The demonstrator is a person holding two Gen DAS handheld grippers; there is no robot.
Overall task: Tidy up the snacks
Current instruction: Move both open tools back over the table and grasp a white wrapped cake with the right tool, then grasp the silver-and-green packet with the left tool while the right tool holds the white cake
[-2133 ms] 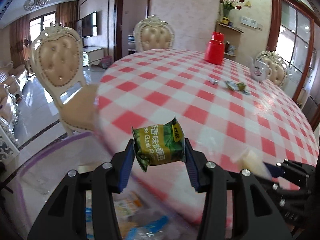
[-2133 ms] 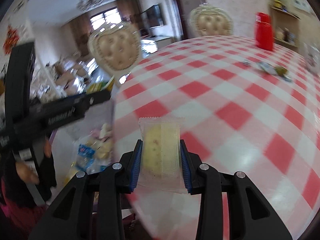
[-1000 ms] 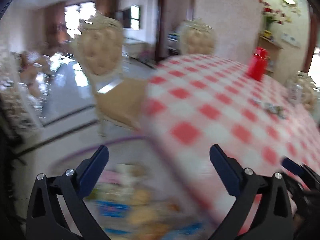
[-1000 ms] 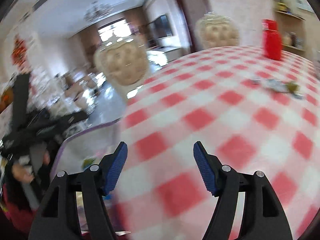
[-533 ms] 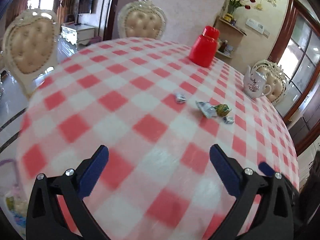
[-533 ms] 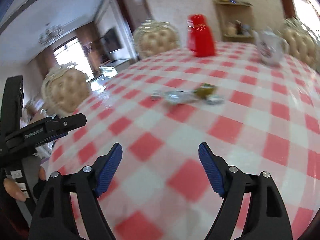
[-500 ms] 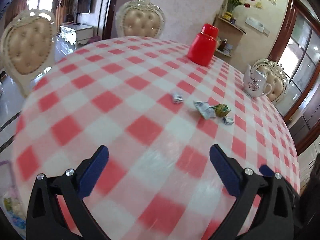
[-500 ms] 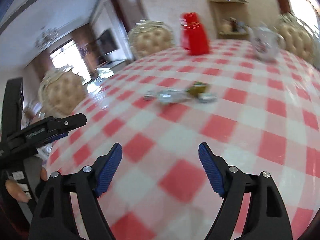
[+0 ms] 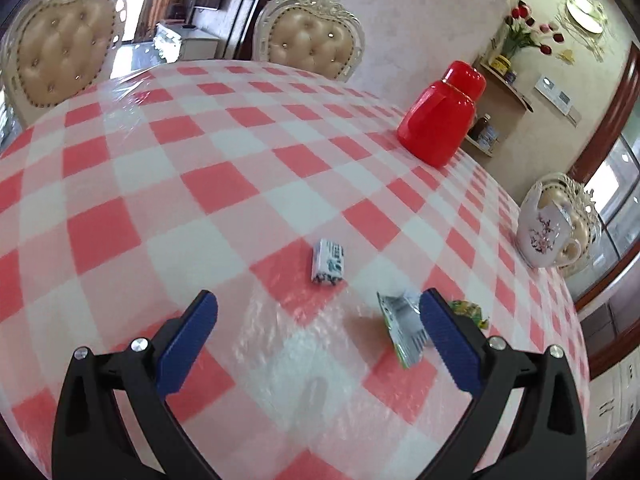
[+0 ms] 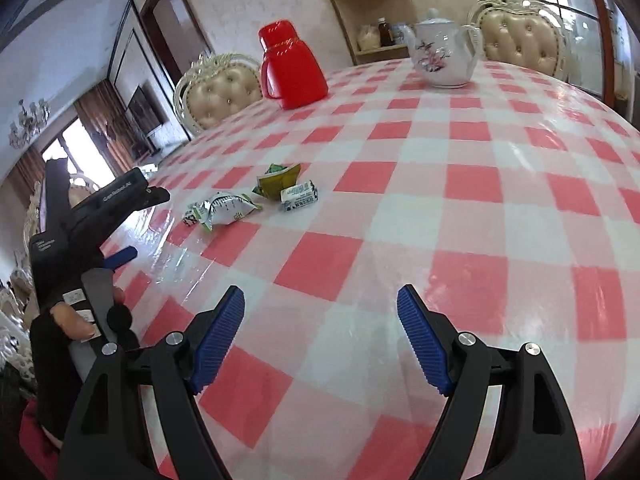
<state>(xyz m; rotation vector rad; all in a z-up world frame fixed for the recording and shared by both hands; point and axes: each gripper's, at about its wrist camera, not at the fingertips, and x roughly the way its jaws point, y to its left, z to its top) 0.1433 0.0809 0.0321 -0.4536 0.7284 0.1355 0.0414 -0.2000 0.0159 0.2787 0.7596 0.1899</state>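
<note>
Both sets of tongs, left tongs and right tongs, hang wide and empty over the red-and-white checked worktop. Four small wrapped snacks lie loose there: a white-blue packet, a silver pouch, a green-yellow wrapper, perhaps crumpled, and a white candy.

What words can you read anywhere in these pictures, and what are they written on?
"GenRobot.AI": on the black arm of the left gripper, seen in the right wrist view.
Small white candy: print too small to read.
Silver packet: markings blurred.
White and blue candy: print blurred.
Green packet: unreadable.
</note>
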